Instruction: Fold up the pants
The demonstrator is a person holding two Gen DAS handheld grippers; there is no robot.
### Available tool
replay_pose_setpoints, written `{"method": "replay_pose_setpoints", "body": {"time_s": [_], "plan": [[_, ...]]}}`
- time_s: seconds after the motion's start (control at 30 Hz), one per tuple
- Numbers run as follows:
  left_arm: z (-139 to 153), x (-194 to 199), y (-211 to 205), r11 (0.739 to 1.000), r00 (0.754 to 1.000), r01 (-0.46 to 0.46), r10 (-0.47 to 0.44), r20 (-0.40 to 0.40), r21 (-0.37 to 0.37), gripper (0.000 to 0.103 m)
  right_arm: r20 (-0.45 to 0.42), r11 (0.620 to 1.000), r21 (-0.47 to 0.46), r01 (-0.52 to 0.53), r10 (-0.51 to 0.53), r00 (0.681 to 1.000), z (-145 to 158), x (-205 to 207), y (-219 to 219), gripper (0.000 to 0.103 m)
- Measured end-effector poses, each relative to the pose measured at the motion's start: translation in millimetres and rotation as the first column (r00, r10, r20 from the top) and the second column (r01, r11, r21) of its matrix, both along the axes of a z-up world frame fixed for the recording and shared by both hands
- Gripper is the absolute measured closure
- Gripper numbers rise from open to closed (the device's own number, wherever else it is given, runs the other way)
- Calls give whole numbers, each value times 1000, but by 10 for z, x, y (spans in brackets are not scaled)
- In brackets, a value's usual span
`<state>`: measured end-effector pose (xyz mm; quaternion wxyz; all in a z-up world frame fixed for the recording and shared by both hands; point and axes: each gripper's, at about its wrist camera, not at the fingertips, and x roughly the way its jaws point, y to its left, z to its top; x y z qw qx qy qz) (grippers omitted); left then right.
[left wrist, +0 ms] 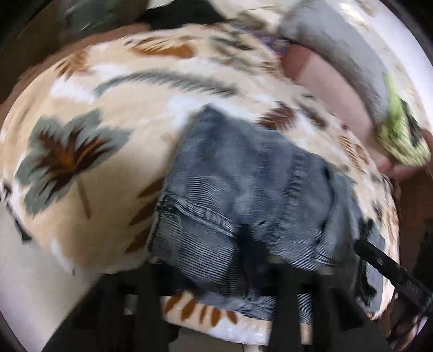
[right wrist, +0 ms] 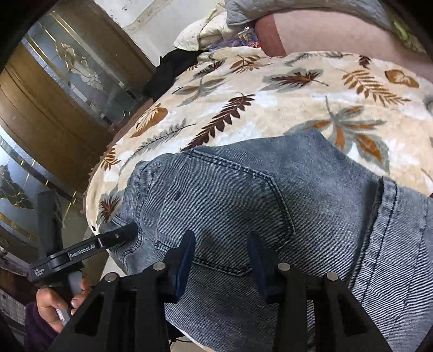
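Right wrist view, left to right. Far left: wooden door [right wrist: 54,127] with glass panels, set off the bed. Near left: the person's hand [right wrist: 58,303] grips the left gripper [right wrist: 130,231] by its handle; its black finger tip lies against the left edge of the jeans [right wrist: 257,216]. Whether its jaws pinch the denim cannot be told from here.

Centre: jeans lie on the leaf-print blanket [right wrist: 270,108], back pocket up, at the near edge of the bed. The right gripper [right wrist: 222,257] hangs over the pocket, jaws about half apart, blue pads clear of the cloth, nothing between them.

Far centre: dark garment [right wrist: 173,67] and a cream pillow [right wrist: 200,32] at the far end of the blanket. Far right: pink bolster [right wrist: 338,32] under a grey quilt [right wrist: 297,8].

Left wrist view, blurred. Blanket [left wrist: 94,94] fills the left; jeans [left wrist: 238,176] bunched in a folded heap at centre, near edge. The left gripper's fingers [left wrist: 284,297] reach under the heap's near fold; the denim hides the tips, so its grip cannot be read. Near right: a black finger of the right gripper [left wrist: 379,257] lies against the heap's right side. Far right: bolster [left wrist: 324,81], quilt [left wrist: 338,40], a green item [left wrist: 400,135].
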<state>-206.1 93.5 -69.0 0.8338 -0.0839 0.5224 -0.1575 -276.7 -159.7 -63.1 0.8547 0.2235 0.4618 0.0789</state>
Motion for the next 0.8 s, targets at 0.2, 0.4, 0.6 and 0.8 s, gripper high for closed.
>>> {"method": "replay_pose_setpoints", "body": {"time_s": [0.2,0.4,0.6,0.8], "plan": [[143,-129,33,999,996,18,-14,93,-33,84,-48,1000,-5,16,-16,999,-51,45,-67,61],[308,-219,49,998,992,28,-20,121,-61,85,-67,1000,-25,-2,0,998,-143,66,36,61],[304,-215,29,999,991,31,-25,129,-40,84,-54,999,-40,9,-12,998,-70,42,-18,61],[48,-165,-16,998,997,3,-8,74,66,57,-66,999,-42,22,-25,998,-102,29,-72,61]]}}
